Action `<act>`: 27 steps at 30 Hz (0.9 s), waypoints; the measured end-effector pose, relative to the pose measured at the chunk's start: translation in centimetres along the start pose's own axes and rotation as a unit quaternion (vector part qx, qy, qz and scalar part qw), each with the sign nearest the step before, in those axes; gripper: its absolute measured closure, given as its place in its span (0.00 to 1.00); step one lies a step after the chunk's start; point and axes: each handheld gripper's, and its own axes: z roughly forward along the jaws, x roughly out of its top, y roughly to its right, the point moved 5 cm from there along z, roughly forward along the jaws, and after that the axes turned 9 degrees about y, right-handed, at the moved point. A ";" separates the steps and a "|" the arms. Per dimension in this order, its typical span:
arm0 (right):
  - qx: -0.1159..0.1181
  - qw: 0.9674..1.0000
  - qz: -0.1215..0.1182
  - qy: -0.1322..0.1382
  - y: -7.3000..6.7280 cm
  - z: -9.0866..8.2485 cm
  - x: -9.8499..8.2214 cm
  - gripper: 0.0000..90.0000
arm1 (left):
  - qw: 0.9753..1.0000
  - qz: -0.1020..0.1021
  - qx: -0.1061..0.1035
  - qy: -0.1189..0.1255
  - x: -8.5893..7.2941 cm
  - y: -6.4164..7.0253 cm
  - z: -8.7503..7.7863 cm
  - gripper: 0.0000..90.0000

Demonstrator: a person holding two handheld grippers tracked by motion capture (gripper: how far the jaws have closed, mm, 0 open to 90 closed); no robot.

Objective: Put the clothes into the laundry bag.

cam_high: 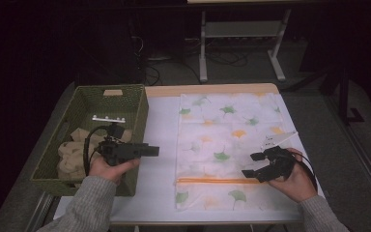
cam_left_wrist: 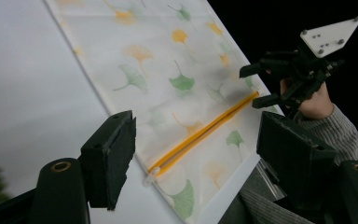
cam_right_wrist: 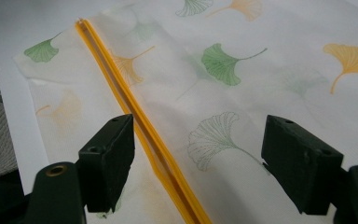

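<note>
High view: we hover both open, empty claws, left claw and right claw, near the white leaf-printed mesh bag; next, we judge, grip its orange zipper.

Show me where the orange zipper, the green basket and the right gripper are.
orange zipper [cam_right_wrist: 135, 126], right gripper view, the middle of its length.
green basket [cam_high: 140, 113], high view, its right wall.
right gripper [cam_high: 252, 164], high view, midway between its fingertips.

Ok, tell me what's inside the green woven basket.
The green woven basket holds crumpled cream-coloured cloth. The left tool and its hand cover part of it, and whatever lies beneath the cloth is hidden.
</note>
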 end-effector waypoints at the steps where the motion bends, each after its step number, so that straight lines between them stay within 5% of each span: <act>1: 0.000 1.000 0.000 0.000 0.0 0.0 0.0 0.28 | 1.000 -0.001 0.000 0.003 0.1 -0.1 -0.2 0.30; 13: 0.001 1.000 0.005 -0.002 0.1 0.0 -0.1 0.27 | 0.998 -0.008 0.051 0.031 1.5 -2.2 -4.7 0.30; 27: 0.005 1.000 0.007 -0.011 0.2 0.4 -0.2 0.27 | 0.990 -0.029 0.126 0.047 1.1 -6.2 -9.6 0.29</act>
